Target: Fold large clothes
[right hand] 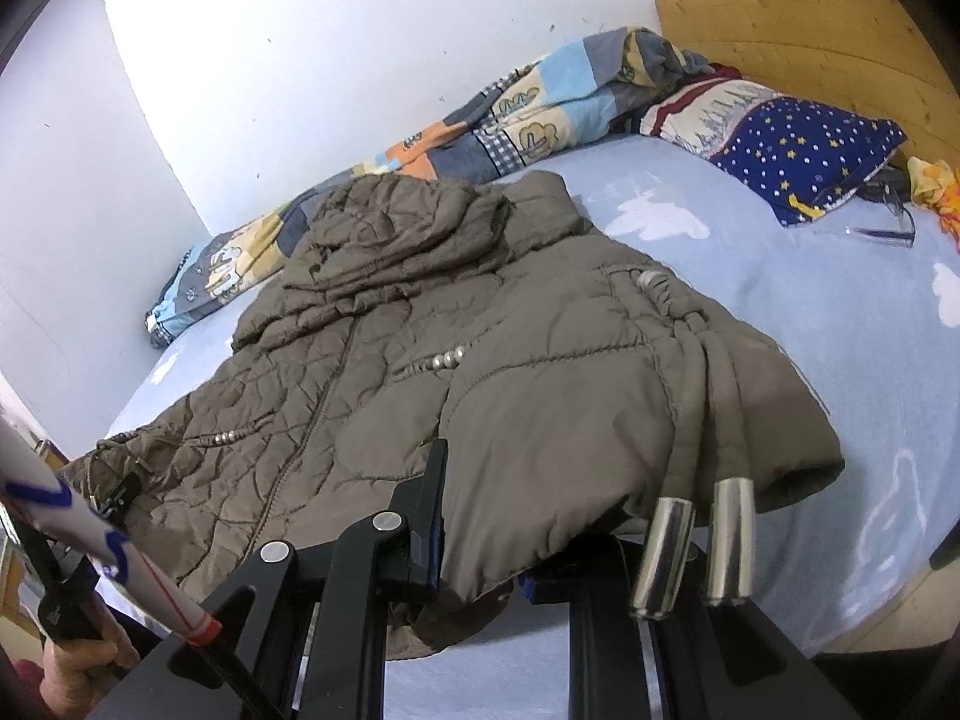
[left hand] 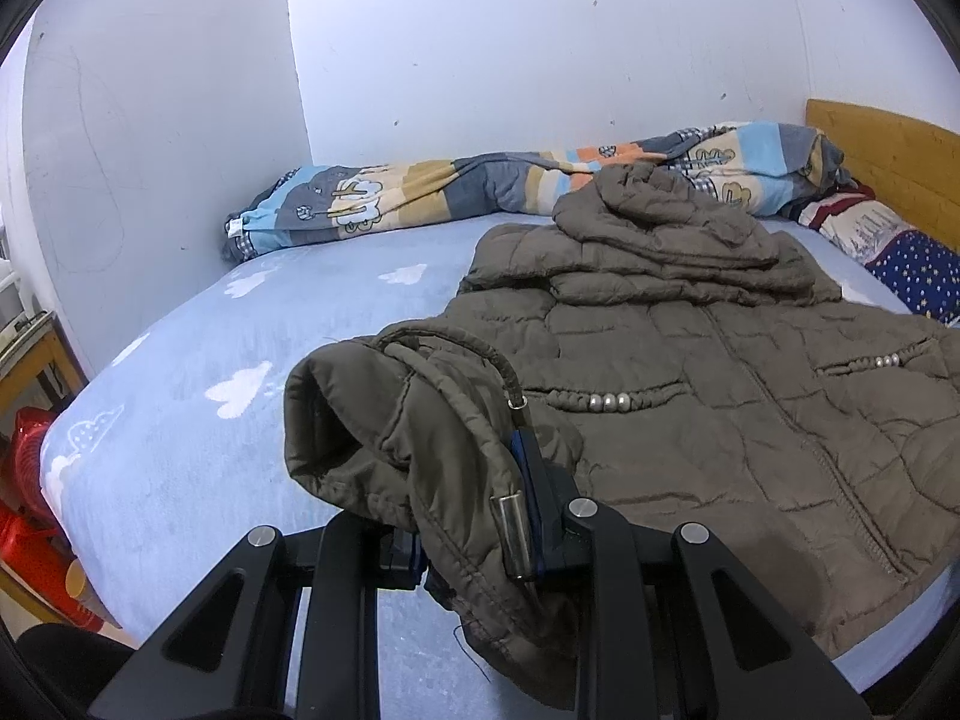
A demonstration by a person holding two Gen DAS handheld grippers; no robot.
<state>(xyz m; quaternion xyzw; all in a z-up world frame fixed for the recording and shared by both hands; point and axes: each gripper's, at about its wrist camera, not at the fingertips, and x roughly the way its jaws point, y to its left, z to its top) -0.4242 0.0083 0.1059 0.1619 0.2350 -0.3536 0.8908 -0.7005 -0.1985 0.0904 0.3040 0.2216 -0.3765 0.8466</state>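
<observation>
An olive-brown quilted jacket lies front up on the light blue bed sheet, its hood towards the wall. My left gripper is shut on the jacket's near left hem corner, which bunches up over the fingers beside a metal-tipped drawstring. In the right wrist view the same jacket spreads ahead. My right gripper is shut on its near right hem corner, and the fabric hides the right finger. Two metal cord ends hang over that gripper.
A rolled patterned quilt lies along the white wall. A star-print pillow rests by the wooden headboard, with glasses on the sheet. A red stool stands left of the bed. A person's hand shows at the lower left.
</observation>
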